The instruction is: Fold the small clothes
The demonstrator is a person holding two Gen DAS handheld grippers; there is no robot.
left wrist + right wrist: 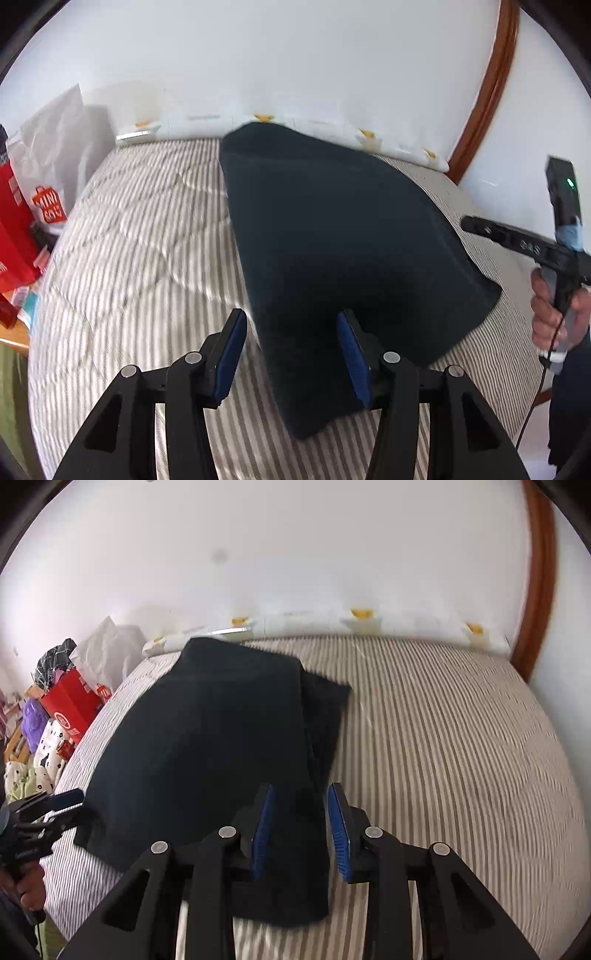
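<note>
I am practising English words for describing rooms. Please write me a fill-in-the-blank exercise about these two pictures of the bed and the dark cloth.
1. The dark garment lies on a bedcover patterned with ____.
2. The pads on the left gripper are ____ in colour.
3. The jaws of the right gripper stand ____, not pressing the cloth.
4. The bag beside the bed is ____ in colour.

Missing words: stripes; blue; open; red

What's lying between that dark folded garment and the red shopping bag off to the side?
Nothing: in the left wrist view, only bare striped bedcover stretches between the dark navy garment and the red shopping bag.
</note>
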